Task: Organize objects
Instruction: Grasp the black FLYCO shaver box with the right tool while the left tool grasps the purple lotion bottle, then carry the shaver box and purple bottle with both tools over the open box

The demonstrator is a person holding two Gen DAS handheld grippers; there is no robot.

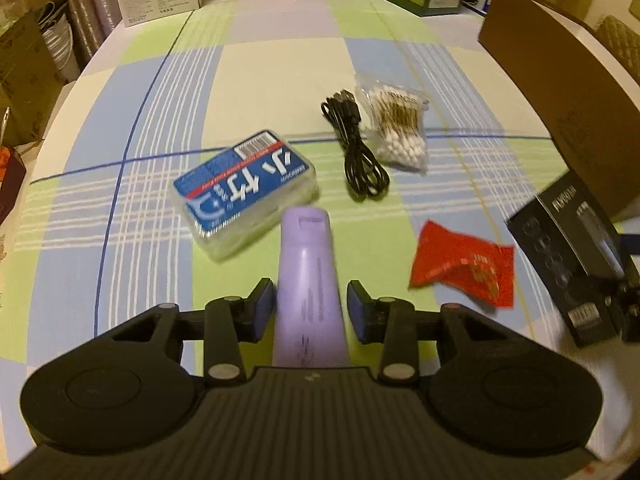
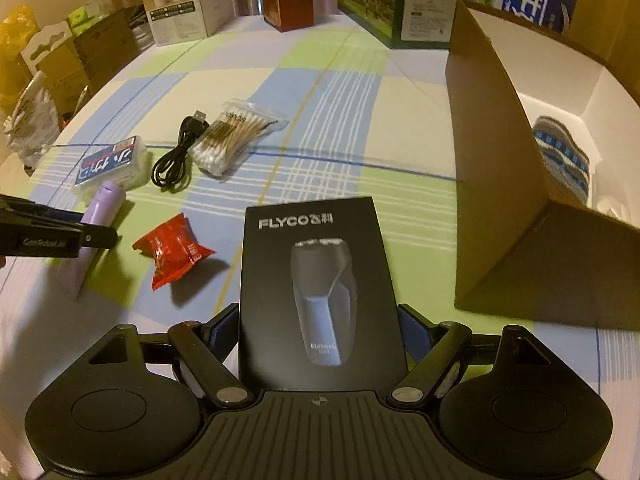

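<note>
A purple tube [image 1: 307, 276] lies on the checked tablecloth between the fingers of my left gripper [image 1: 311, 312]; the jaws stand around it with small gaps on both sides, so the gripper is open. The tube also shows in the right wrist view [image 2: 98, 216]. My right gripper [image 2: 318, 332] is shut on a black FLYCO shaver box [image 2: 318, 280], also seen in the left wrist view [image 1: 576, 256]. A red packet [image 1: 464, 264] [image 2: 172, 252], a black cable [image 1: 356, 148], a cotton swab bag [image 1: 400, 128] and a blue-labelled clear box [image 1: 244, 188] lie on the table.
An open brown cardboard box [image 2: 520, 200] stands at the right, holding a knitted blue-grey item [image 2: 564, 160]. Several cartons [image 2: 400, 0] line the table's far edge. Bags and boxes [image 2: 48, 80] sit beyond the left edge.
</note>
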